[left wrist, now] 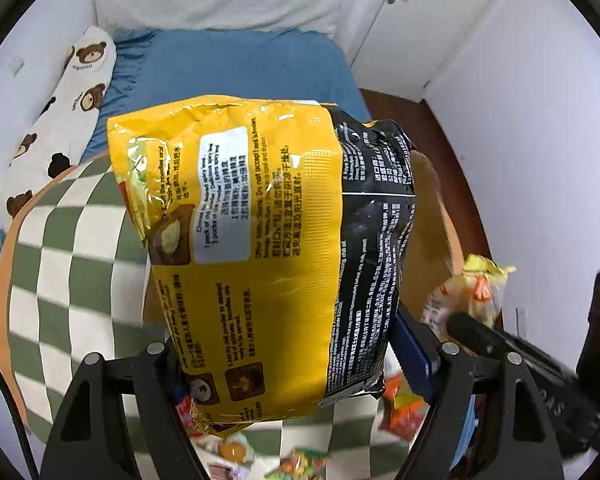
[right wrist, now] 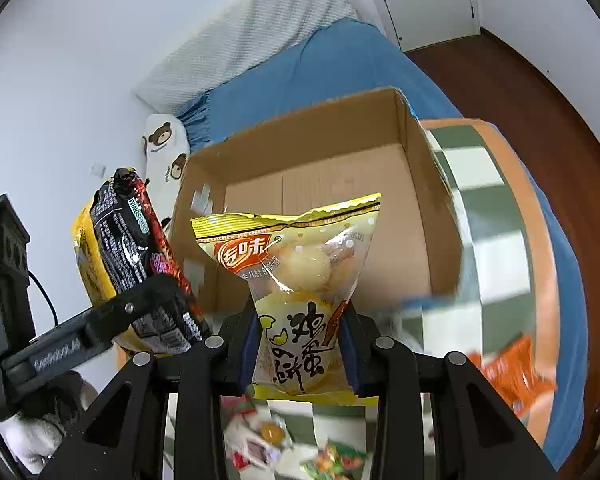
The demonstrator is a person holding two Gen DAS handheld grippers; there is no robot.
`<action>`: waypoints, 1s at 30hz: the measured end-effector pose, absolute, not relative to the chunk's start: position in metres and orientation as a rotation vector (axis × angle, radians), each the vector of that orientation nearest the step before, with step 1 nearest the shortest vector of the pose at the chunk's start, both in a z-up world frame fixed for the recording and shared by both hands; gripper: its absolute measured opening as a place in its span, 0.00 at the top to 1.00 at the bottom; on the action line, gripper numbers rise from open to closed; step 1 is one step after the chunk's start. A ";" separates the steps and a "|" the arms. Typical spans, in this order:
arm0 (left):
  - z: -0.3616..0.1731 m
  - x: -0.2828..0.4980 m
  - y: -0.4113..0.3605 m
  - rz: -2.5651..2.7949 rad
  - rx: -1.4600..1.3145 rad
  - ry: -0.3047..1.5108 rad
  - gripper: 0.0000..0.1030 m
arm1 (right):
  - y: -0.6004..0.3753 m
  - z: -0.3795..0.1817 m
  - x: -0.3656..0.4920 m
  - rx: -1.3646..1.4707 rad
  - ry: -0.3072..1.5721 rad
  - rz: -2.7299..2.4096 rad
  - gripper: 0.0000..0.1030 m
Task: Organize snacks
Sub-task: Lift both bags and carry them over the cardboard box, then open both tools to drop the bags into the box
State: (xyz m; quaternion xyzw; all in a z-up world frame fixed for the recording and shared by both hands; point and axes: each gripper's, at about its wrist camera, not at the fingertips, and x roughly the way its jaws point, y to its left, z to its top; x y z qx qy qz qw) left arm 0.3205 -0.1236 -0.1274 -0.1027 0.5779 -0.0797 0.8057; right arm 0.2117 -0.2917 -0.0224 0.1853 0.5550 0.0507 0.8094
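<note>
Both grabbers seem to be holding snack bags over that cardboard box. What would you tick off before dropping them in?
1. Left gripper clamped on the yellow and black noodle pack: ok, the pack hangs between its fingers.
2. Right gripper shut on the egg cracker bag: ok.
3. Room in the cardboard box: ok, its floor shows bare.
4. Box opening faces up, flaps out of the way: ok.
5. The two grippers apart from each other: ok, but close side by side, so lower one at a time.
6. Both bags already directly above the box: cannot tell from these views.
</note>
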 end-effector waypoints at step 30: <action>-0.199 0.468 -0.153 -0.169 -0.180 1.549 0.17 | -0.291 -0.187 0.411 0.222 1.455 0.058 0.09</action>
